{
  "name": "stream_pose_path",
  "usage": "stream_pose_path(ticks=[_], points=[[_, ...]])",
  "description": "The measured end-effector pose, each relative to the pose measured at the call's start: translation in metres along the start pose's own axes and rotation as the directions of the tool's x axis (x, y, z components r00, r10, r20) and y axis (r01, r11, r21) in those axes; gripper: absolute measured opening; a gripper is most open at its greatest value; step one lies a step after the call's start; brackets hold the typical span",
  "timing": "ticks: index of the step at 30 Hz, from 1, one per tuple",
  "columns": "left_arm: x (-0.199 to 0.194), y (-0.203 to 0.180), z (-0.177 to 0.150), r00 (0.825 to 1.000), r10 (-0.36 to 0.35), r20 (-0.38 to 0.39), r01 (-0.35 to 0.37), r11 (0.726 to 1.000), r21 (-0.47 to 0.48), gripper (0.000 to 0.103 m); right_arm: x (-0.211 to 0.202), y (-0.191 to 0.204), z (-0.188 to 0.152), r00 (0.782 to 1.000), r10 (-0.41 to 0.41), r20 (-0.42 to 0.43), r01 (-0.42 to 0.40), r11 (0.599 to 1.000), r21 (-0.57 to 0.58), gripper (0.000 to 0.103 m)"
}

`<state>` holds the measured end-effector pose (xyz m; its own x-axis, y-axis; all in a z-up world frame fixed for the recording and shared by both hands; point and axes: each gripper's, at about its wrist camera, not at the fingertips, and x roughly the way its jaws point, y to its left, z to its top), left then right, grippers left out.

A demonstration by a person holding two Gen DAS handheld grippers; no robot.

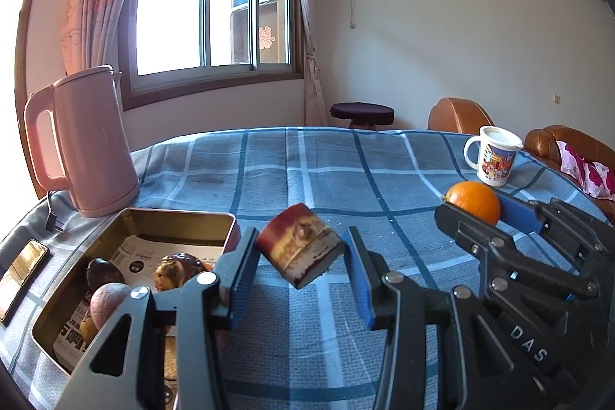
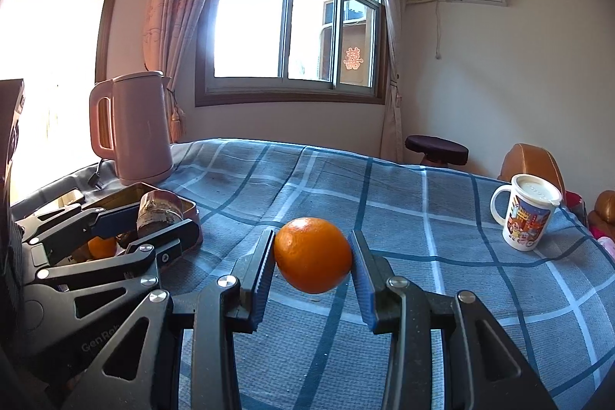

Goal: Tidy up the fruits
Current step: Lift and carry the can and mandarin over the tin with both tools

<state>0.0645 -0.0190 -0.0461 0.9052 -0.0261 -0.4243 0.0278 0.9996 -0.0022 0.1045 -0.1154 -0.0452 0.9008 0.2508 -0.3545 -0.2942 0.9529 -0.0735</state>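
Right claw (image 2: 312, 256) grips an orange (image 2: 313, 254) between its blue pads, clear of the checked cloth (image 2: 384, 202), with a small shadow on the cloth below it. Left claw (image 1: 300, 256) has its jaws set wider than the printed block (image 1: 300, 244) between them; a gap shows on the right pad side, and on the left I cannot tell if the pad touches, so the block may be loosely held or just let go. It hangs tilted, just right of the tin (image 1: 134, 218). That tin sits at the near left of the table and already holds several dark and pale fruits plus, in the right view, another orange (image 2: 102, 245). Judging by this, the step in hand is carrying the gripped orange to the tin. The next move calls for a leftward sweep with enough height to pass the tin's right wall, then a lowering into the free room at its far end. The left claw and the block stand right in that path, so they likely need to clear away first or the claws will knock together. Behind the tin the pink kettle (image 1: 88, 141) stands close to its far wall, which limits any overshoot. A phone (image 1: 23, 271) lies near the table's left edge. The mug (image 2: 528, 214) is well apart at the far right, and the middle of the cloth is open.
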Motion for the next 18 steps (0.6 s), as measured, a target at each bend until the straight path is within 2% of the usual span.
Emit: stream_pose_path(ticks=[18], points=[[-0.024, 0.021, 0.002, 0.999, 0.020, 0.030, -0.019, 1.000, -0.022, 0.046, -0.015, 0.022, 0.013, 0.997, 0.052, 0.048, -0.051, 0.998, -0.023, 0.040]])
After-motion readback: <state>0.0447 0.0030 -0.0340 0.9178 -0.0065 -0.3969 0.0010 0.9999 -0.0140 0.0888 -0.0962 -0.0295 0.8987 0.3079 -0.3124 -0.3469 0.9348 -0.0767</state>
